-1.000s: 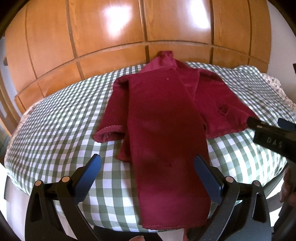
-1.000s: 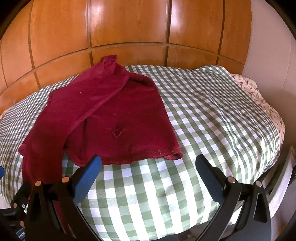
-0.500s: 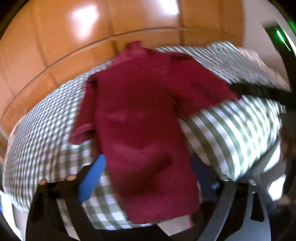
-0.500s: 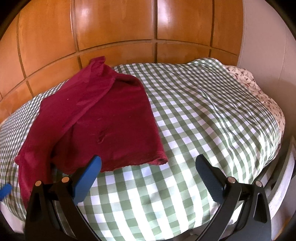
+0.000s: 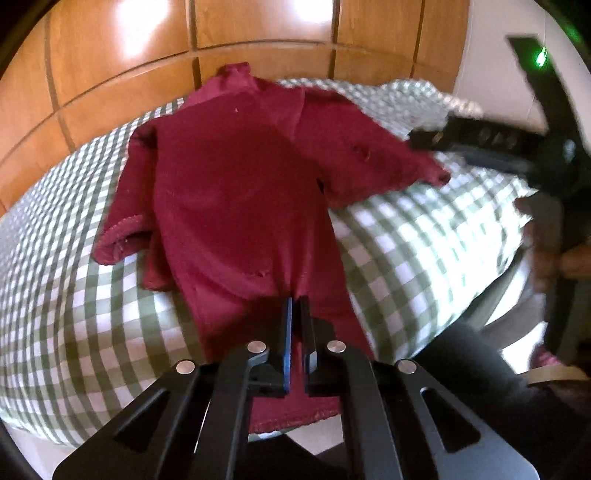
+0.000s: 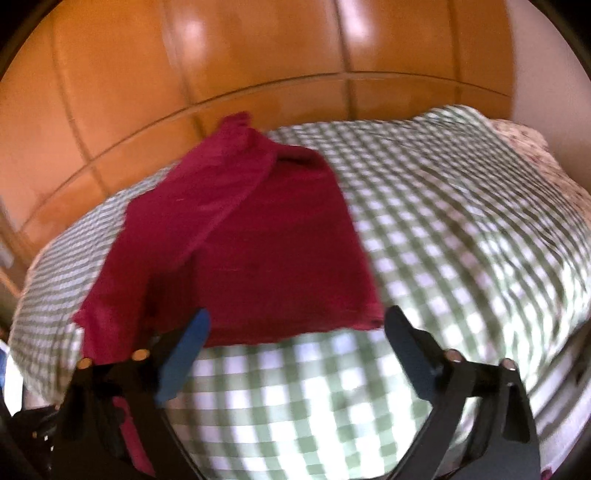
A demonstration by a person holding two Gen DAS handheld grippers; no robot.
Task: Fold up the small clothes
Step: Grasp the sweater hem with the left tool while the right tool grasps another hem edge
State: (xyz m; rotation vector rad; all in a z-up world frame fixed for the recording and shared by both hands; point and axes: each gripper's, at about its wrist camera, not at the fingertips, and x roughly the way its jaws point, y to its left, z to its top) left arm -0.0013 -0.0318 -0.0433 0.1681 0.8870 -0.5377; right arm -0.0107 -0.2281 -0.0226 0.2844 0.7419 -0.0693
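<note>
- Green-checked bedding (image 5: 406, 236) covers the bed in front of a wooden panelled wall (image 5: 258, 22).
- Nearest its front edge, the left gripper (image 5: 295, 306) is clamped shut on the hem end of the maroon garment (image 5: 236, 192), pinching fabric.
- Beyond, the right gripper (image 6: 295, 332), jaws just closing, is spread around the garment's right hem corner, gripping nothing.
- Only a thin pinch is held; a pull could slip it and bunch the cloth.

Left gripper (image 5: 296, 301) clamped (right gripper (image 6: 295, 328) narrowing)
</note>
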